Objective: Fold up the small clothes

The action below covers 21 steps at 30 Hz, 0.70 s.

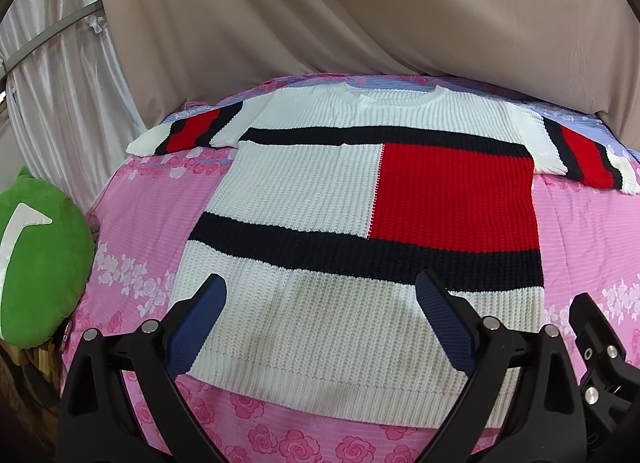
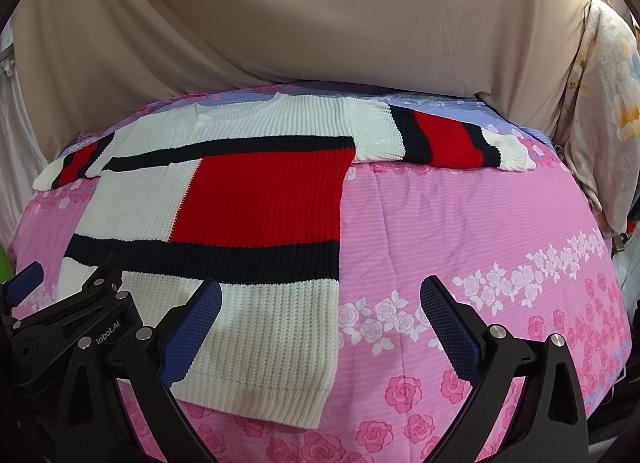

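Observation:
A small knit sweater [image 1: 320, 183], white with navy bands and a red block, lies flat and spread on the pink floral bedsheet [image 1: 140, 223], sleeves out to both sides, collar at the far end. My left gripper [image 1: 320, 303] is open and empty, hovering over the sweater's white bottom part near the hem. My right gripper [image 2: 320, 311] is open and empty above the sweater's [image 2: 240, 203] lower right corner and side edge. The left gripper's body shows at the lower left of the right wrist view.
A green cushion [image 1: 36, 263] lies at the bed's left edge. Beige draped cloth [image 1: 360, 15] hangs behind the bed, a white curtain [image 1: 52, 75] at left. A floral pillow or quilt [image 2: 604, 103] stands at the right. Bare pink sheet [image 2: 460, 223] lies right of the sweater.

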Each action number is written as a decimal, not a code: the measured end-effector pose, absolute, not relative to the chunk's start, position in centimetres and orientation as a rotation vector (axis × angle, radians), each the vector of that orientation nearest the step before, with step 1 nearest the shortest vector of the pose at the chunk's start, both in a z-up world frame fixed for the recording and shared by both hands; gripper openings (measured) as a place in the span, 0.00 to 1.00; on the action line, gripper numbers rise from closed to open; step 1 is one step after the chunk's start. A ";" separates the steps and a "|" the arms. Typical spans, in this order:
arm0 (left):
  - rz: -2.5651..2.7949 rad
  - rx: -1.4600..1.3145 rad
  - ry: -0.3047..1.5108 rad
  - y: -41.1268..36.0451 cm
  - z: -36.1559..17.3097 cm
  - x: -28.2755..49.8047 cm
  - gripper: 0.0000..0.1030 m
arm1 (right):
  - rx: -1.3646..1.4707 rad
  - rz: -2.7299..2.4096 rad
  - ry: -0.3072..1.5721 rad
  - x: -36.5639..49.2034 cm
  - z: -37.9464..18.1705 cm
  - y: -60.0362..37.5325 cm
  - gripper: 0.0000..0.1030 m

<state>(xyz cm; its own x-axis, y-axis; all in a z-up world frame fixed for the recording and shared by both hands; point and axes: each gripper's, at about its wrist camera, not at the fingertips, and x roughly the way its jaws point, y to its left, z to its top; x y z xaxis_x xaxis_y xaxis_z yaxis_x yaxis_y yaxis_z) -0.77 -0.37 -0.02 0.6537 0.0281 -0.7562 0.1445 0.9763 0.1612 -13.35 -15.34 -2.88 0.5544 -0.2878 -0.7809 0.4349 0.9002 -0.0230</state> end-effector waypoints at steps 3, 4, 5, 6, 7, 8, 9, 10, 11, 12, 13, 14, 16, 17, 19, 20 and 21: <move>-0.066 0.213 0.862 -0.4 -0.1 -0.6 0.90 | 0.184 -0.426 0.889 -13.3 -3.1 -15.4 0.95; -0.067 0.208 0.866 -0.4 -0.2 -0.5 0.91 | 0.190 -0.417 0.891 -13.2 -3.2 -15.6 0.95; -0.073 0.199 0.873 -0.4 -0.3 -0.4 0.91 | 0.206 -0.401 0.893 -13.2 -3.5 -16.0 0.95; -0.080 0.185 0.884 -0.3 -0.3 -0.2 0.91 | 0.224 -0.385 0.895 -13.1 -3.7 -16.3 0.95; -0.087 0.170 0.895 -0.2 -0.4 0.0 0.91 | 0.249 -0.367 0.894 -13.0 -3.9 -17.0 0.95; -0.094 0.153 0.904 -0.1 -0.4 0.2 0.91 | 0.267 -0.361 0.887 -12.9 -4.1 -17.9 0.95; -0.103 0.130 0.912 0.0 -0.4 0.5 0.91 | 0.285 -0.363 0.878 -12.8 -4.2 -19.0 0.95; -0.108 0.107 0.919 0.3 -0.3 1.0 0.91 | 0.315 -0.362 0.864 -12.6 -4.2 -20.7 0.95; -0.111 0.088 0.925 0.4 -0.2 1.4 0.91 | 0.348 -0.368 0.848 -12.5 -4.2 -22.8 0.95; -0.118 0.064 0.930 0.5 -0.1 1.9 0.91 | 0.375 -0.378 0.832 -12.2 -4.1 -24.7 0.95; -0.122 0.040 0.933 0.8 0.0 2.5 0.91 | 0.423 -0.385 0.806 -11.8 -4.2 -28.0 0.95; -0.122 0.024 0.933 0.9 0.1 2.9 0.91 | 0.459 -0.389 0.793 -11.3 -4.1 -30.4 0.95; -0.115 -0.005 0.935 1.2 0.2 4.0 0.91 | 0.552 -0.426 0.773 -10.0 -4.6 -36.8 0.95; -0.112 -0.012 0.935 1.2 0.1 4.5 0.91 | 0.589 -0.450 0.773 -9.3 -5.1 -39.8 0.95; -0.107 -0.015 0.932 1.1 0.0 5.4 0.91 | 0.664 -0.528 0.775 -7.8 -6.5 -46.2 0.95; -0.103 -0.013 0.930 1.0 -0.1 5.8 0.91 | 0.701 -0.554 0.769 -7.3 -7.2 -48.7 0.95; -0.100 -0.012 0.927 0.9 -0.2 6.2 0.91 | 0.749 -0.576 0.757 -7.1 -8.0 -51.1 0.91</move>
